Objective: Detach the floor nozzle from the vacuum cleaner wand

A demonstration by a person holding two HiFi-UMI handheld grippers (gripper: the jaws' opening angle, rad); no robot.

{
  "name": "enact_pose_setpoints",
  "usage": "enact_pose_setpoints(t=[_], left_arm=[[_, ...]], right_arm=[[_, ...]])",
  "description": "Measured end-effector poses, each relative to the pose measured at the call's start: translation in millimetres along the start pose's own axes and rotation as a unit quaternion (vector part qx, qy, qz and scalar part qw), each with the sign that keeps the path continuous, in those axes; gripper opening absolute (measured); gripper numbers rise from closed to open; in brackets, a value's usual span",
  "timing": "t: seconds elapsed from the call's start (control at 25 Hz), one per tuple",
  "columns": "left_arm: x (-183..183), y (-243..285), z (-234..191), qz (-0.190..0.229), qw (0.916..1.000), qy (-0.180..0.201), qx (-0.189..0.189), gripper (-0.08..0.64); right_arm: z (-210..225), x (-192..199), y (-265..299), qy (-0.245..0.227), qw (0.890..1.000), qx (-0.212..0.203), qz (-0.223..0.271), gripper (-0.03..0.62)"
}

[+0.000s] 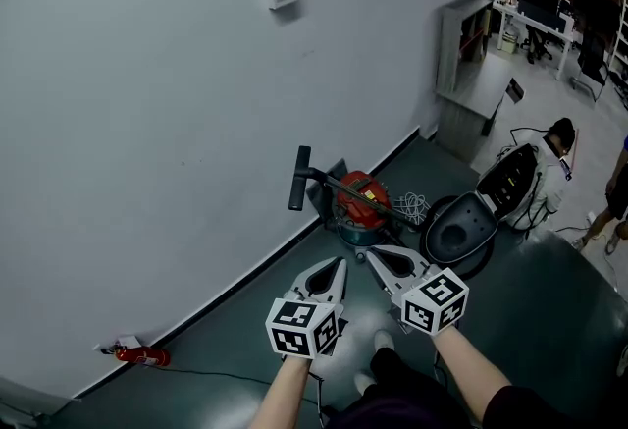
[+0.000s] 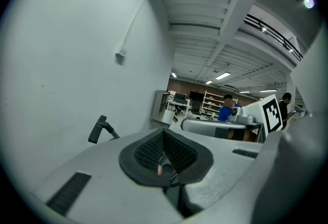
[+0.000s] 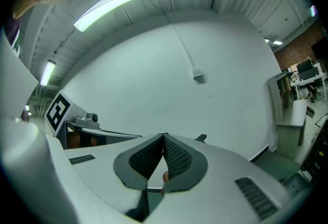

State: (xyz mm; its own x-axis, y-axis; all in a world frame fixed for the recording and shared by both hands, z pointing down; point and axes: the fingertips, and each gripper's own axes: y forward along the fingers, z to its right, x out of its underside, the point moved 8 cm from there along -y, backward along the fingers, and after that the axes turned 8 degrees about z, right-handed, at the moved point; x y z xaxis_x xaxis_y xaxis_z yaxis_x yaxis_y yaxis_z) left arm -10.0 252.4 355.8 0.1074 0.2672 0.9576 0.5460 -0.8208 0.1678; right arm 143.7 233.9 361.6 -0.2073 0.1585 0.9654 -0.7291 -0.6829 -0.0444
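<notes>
- vacuum cleaner [image 1: 365,201]: red body, black wand [image 1: 334,184] and floor nozzle [image 1: 299,179]
- left gripper [image 1: 340,263] and right gripper [image 1: 372,252]: pale grey, black pads, black-and-white square markers
- floor [image 1: 549,319]: dark green
- wall [image 1: 147,74]: pale grey
- fire extinguisher [image 1: 140,354]: red

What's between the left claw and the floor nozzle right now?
Nothing: in the head view only bare dark floor separates the shut left claw from the floor nozzle by the wall. The red canister sits off to the picture's right.
</notes>
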Motion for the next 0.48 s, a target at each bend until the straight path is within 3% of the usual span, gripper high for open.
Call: enact_pose_setpoints(t=[0.48], left_arm=[[-6.5, 54.6, -39.5, -0.010, 0.9997, -0.012, -0.019, 0.005]], right_arm=[[49.6, 4.7, 49.7, 0.011, 1.000, -0.015, -0.014, 0.018]])
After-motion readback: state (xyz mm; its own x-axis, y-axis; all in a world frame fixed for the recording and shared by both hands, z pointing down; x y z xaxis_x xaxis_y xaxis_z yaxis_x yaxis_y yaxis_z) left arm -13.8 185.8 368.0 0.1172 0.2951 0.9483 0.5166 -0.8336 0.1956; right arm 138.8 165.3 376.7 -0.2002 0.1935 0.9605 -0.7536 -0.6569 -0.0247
